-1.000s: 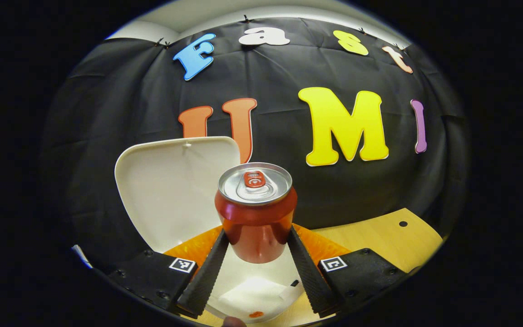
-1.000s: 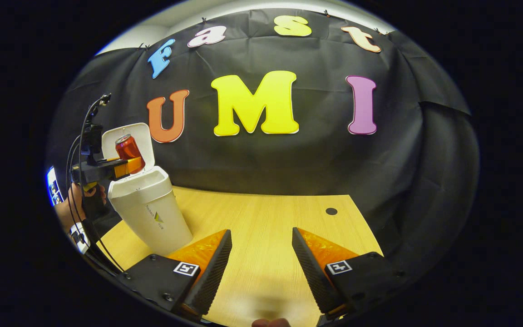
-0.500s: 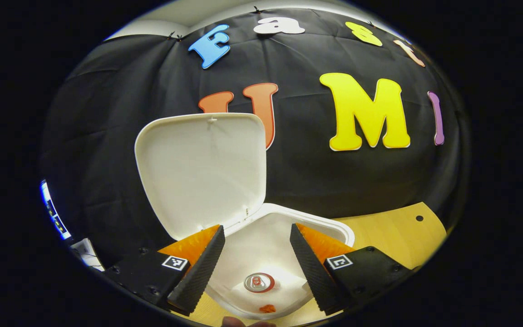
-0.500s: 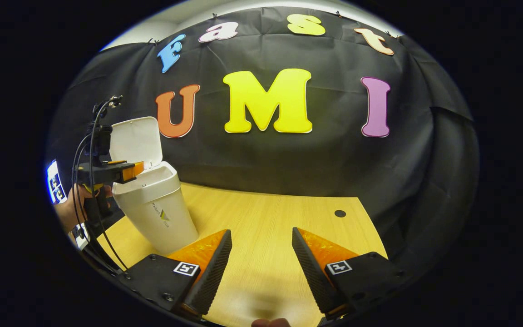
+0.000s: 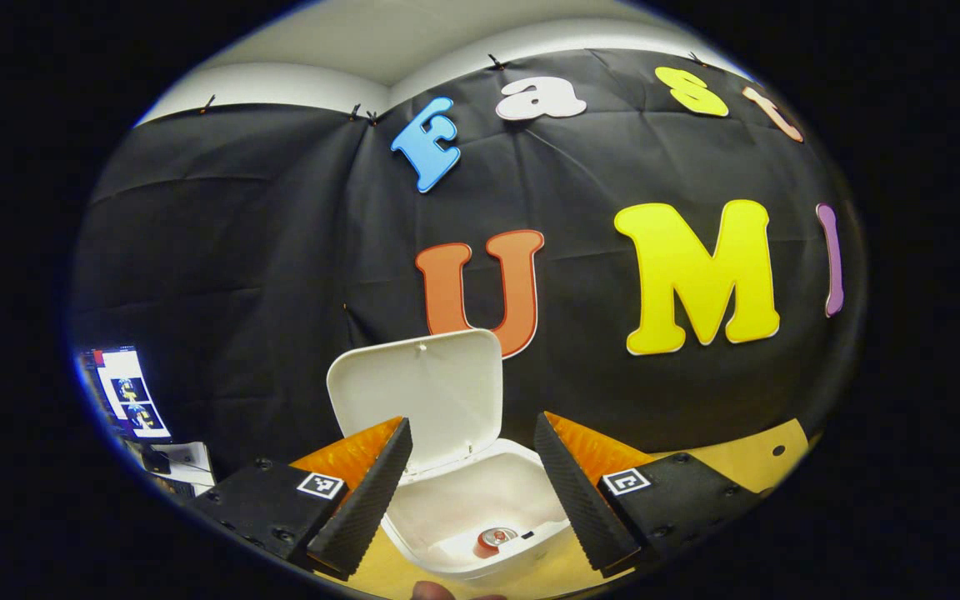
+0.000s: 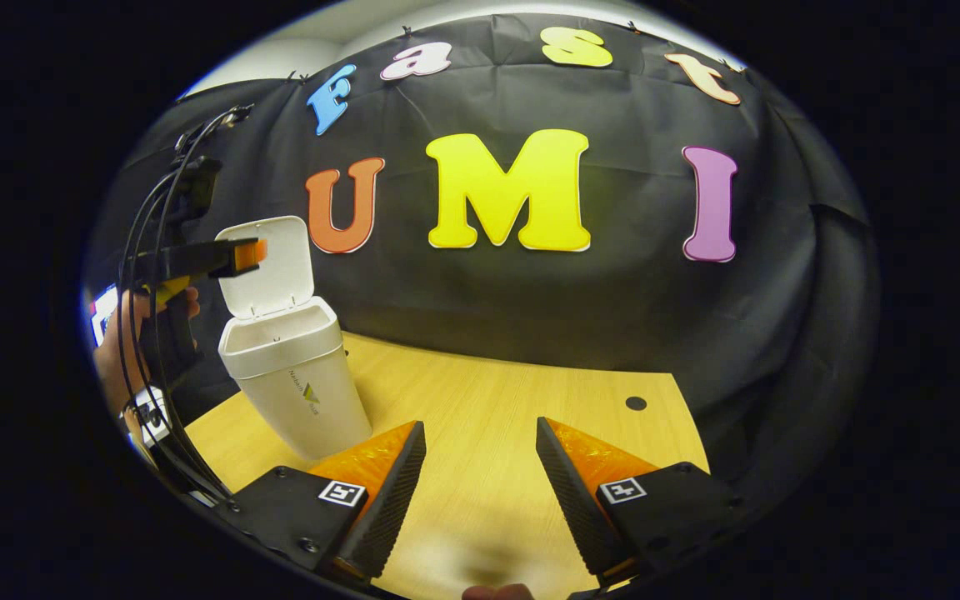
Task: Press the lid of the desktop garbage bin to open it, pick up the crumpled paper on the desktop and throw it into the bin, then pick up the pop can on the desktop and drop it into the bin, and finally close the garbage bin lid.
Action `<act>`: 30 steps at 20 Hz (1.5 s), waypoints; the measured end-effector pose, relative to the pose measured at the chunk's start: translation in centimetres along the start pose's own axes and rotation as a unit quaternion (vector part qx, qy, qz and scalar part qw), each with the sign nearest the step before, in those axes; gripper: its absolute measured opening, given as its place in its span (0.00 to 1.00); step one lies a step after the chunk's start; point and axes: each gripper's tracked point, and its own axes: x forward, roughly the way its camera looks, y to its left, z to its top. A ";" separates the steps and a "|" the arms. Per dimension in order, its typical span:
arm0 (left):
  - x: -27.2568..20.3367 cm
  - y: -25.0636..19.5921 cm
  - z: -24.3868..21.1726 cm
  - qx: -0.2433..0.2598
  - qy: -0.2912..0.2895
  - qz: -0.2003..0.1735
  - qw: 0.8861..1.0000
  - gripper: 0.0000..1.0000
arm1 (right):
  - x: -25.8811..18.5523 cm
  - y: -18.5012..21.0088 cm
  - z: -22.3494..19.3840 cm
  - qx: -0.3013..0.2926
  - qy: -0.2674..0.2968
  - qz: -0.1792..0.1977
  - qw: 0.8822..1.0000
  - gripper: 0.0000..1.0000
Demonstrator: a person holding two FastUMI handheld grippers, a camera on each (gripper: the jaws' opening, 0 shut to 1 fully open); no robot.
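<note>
Progress was almost complete at this moment. The pop can (image 5: 494,538) lay at the bottom of the white garbage bin (image 6: 295,379), its silver top showing in the left gripper view, so the can step looked done. The crumpled paper was not on the wooden desktop (image 6: 497,433); I judged it was already inside the bin, though I could not make it out clearly there. The lid (image 5: 418,396) stood upright, wide open, behind the mouth of the bin. The left gripper (image 5: 470,483) hung above the bin with its jaws apart and nothing between them. The right gripper (image 6: 480,487) waited over the bare desktop, well apart from the bin, jaws also spread and empty. Only one step was left: closing the lid.
</note>
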 end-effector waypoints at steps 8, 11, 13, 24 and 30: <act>5.5 3.8 9.3 -0.044 -0.046 0.076 0.995 0.96 | 0.0 -3.4 3.0 0.011 -0.025 -0.011 1.000 0.86; 8.6 5.9 9.4 -0.066 -0.018 0.108 0.992 0.96 | 0.0 -4.4 3.4 0.025 -0.026 -0.019 0.999 0.86; 10.2 7.4 8.3 -0.087 0.010 0.135 0.987 0.95 | 0.1 -5.0 3.6 0.047 -0.020 -0.022 0.998 0.86; 14.4 7.8 1.7 -0.065 0.129 0.200 0.969 0.92 | -0.2 -7.3 4.1 0.065 -0.021 -0.052 0.996 0.86; 10.6 5.4 0.6 -0.094 0.132 0.192 0.968 0.90 | 0.0 -7.2 3.5 0.070 -0.022 -0.041 0.996 0.86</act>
